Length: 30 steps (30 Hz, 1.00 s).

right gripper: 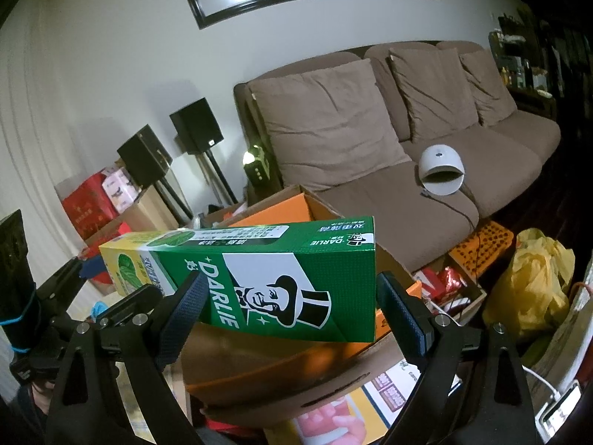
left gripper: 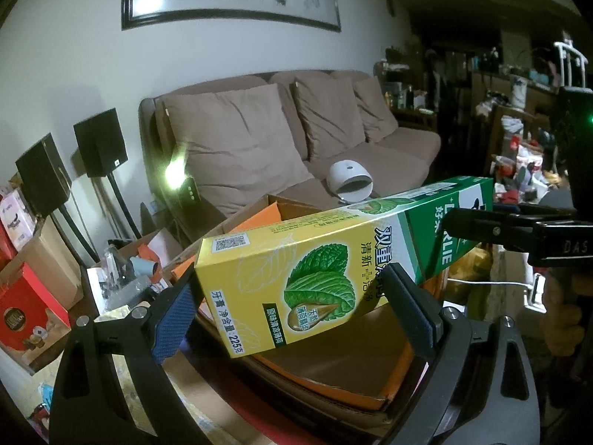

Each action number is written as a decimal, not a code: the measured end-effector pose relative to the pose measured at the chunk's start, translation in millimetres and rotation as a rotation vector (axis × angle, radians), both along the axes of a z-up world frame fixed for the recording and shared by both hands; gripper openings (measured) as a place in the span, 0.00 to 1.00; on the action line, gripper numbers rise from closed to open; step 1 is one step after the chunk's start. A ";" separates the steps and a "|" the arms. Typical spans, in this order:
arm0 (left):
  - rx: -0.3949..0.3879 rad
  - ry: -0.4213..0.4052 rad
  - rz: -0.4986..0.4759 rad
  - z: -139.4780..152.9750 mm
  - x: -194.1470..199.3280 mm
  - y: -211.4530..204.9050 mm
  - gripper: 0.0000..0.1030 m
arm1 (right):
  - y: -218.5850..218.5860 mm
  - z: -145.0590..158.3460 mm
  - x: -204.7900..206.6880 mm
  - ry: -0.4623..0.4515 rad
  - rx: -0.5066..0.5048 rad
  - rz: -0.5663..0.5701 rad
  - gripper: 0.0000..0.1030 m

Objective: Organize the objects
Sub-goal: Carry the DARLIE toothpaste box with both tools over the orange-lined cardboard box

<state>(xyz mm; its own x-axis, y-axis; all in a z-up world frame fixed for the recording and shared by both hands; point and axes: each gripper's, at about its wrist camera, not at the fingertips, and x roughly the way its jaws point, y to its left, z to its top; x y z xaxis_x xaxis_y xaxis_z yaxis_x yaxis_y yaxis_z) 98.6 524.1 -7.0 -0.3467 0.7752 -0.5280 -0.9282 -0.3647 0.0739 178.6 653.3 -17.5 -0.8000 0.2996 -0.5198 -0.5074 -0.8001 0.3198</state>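
A long Darlie toothpaste box (left gripper: 296,259), yellow at one end and green at the other, hangs level in the air between both grippers. My left gripper (left gripper: 289,278) is shut on its yellow end, blue pads pressing both long sides. The right gripper (right gripper: 292,282) is shut on the green end of the toothpaste box (right gripper: 281,282). In the left wrist view the right gripper (left gripper: 467,222) shows at the right on the green end. In the right wrist view the left gripper (right gripper: 115,278) shows at the left. An open cardboard box with orange lining (left gripper: 274,211) sits right under it.
A brown sofa (right gripper: 407,193) with a white dome-shaped device (right gripper: 441,167) stands behind the cardboard box (right gripper: 296,204). Two black speakers (left gripper: 100,144) on stands and red gift boxes (left gripper: 26,311) fill the left. A yellow bag (right gripper: 530,282) and an orange tray (right gripper: 481,241) lie at the right.
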 end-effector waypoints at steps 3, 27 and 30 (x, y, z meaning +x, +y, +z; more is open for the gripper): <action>-0.003 -0.007 -0.001 -3.9 -0.9 1.0 0.92 | 1.4 -2.5 0.3 -0.004 -0.004 -0.002 0.90; -0.018 -0.027 -0.003 -17.7 -2.9 3.4 0.92 | 5.2 -12.6 -5.2 -0.035 -0.021 -0.005 0.90; -0.020 -0.031 -0.003 -20.8 -1.0 3.0 0.92 | 4.9 -13.8 -6.1 -0.040 -0.020 -0.004 0.90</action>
<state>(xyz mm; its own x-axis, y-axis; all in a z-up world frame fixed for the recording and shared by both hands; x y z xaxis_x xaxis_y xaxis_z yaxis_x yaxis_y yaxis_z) 97.6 527.1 -27.9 -0.3276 0.7656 -0.5536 -0.9312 -0.3607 0.0521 172.6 658.2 -31.4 -0.7770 0.2918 -0.5577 -0.5236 -0.7915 0.3152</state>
